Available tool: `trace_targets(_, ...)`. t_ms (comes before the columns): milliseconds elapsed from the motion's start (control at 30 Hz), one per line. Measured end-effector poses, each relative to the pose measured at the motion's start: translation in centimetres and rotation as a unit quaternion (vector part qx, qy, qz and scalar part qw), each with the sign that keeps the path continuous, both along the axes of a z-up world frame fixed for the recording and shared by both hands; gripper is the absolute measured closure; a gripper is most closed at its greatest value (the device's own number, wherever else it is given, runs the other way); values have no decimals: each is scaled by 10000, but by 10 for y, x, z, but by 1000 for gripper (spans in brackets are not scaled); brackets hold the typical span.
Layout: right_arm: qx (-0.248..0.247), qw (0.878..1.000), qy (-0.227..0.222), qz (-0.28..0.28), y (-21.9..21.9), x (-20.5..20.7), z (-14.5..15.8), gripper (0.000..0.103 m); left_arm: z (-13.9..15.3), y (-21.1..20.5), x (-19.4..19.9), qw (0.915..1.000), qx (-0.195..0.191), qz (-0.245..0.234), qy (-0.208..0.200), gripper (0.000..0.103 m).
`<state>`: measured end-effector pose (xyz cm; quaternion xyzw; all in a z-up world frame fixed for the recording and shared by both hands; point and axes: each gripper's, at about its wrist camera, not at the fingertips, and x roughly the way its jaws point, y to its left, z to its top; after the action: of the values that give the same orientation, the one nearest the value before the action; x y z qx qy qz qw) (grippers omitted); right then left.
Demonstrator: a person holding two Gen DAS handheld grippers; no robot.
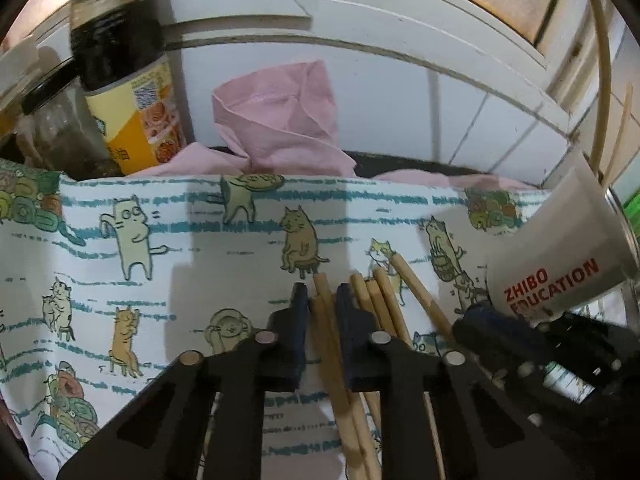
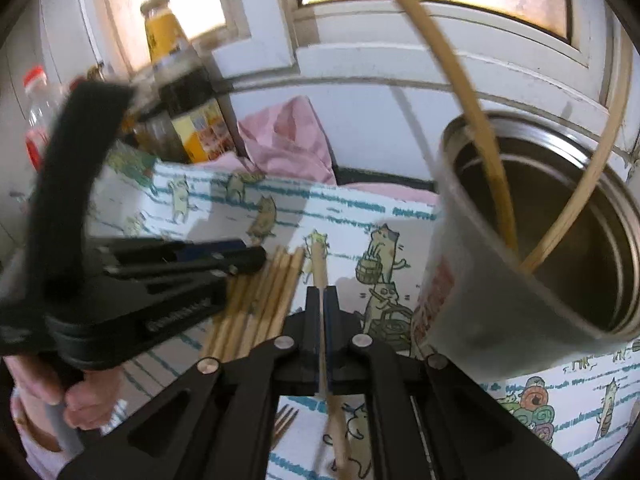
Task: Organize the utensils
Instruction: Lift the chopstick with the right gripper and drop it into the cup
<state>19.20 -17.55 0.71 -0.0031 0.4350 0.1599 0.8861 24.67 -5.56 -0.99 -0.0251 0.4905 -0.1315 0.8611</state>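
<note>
Several wooden chopsticks (image 1: 384, 300) lie on a cat-print cloth (image 1: 160, 248). My left gripper (image 1: 322, 292) straddles two of them (image 1: 326, 320), jaws a little apart, with a small gap on each side. My right gripper (image 2: 320, 296) is shut on a single chopstick (image 2: 319, 264) and holds it above the cloth, to the right of the chopstick pile (image 2: 268, 288). The left gripper also shows in the right wrist view (image 2: 240, 258), over the pile. A tilted white cup (image 2: 532, 240) printed ZHIBO EDUCATION (image 1: 560, 256) holds two chopsticks (image 2: 472, 100).
A dark sauce bottle with a yellow label (image 1: 120, 80), a glass jar (image 1: 56, 132) and a pink cloth (image 1: 280, 120) stand at the back by a white tiled wall. A wooden fork (image 2: 284, 424) lies under the right gripper. A red-capped bottle (image 2: 36, 112) stands far left.
</note>
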Motion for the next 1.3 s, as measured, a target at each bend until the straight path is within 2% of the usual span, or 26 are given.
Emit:
trace_targets(167,-365,9991,70,180,12,3,-14,94,21,22,-2,9987,-392,161,-271,96)
trace_targets(200,-467,9988,-41,157,14,2,-14,94,25,24,-4,9983,-440,159,-360,96)
trace_targets(300,-646,9977,-142,151,18,0,-16,93,38,30,-12,9967,-521,103,-612,96)
trace_targets(400,-770,9970,2,57,19,7,-23,92,42,30,-13,9959,-564,95,-707,96)
trace_targets(467,-809,9967,-53,3,20,10,-22,92,46,32,-14,9951,-620,108,-759,96)
trace_targets(500,-747,9972,-67,12,20,10,-22,96,48,33,-16,9946,-648,108,-808,96)
trace_targets(633,-391,9989,-211,149,19,5,-14,96,68,37,-32,9892,-690,-147,-1283,96)
trace_targets(767,280,9926,-1159,238,5,-18,27,96,89,34,-52,9773,-773,-333,-1943,96)
trace_targets(900,1184,9720,-2027,43,-30,-38,67,96,103,32,-63,9696,-1008,-421,-2190,97)
trace_targets(967,1603,9550,-2493,-131,-55,-48,84,96,114,25,-71,9650,-1124,-472,-2320,97)
trace_targets(1100,2364,9238,-2961,-555,-102,-56,101,96,152,0,-98,9486,-1288,-662,-2814,97)
trace_targets(1167,2509,9073,-3265,-857,-118,-64,107,96,173,-13,-111,9401,-1407,-725,-3020,97)
trace_targets(1200,2497,8944,-3579,-983,-124,-73,112,96,183,-20,-115,9362,-1446,-762,-3112,97)
trace_targets(1300,2621,8741,-3958,-1030,-137,-88,121,96,217,-42,-129,9210,-1453,-832,-3516,97)
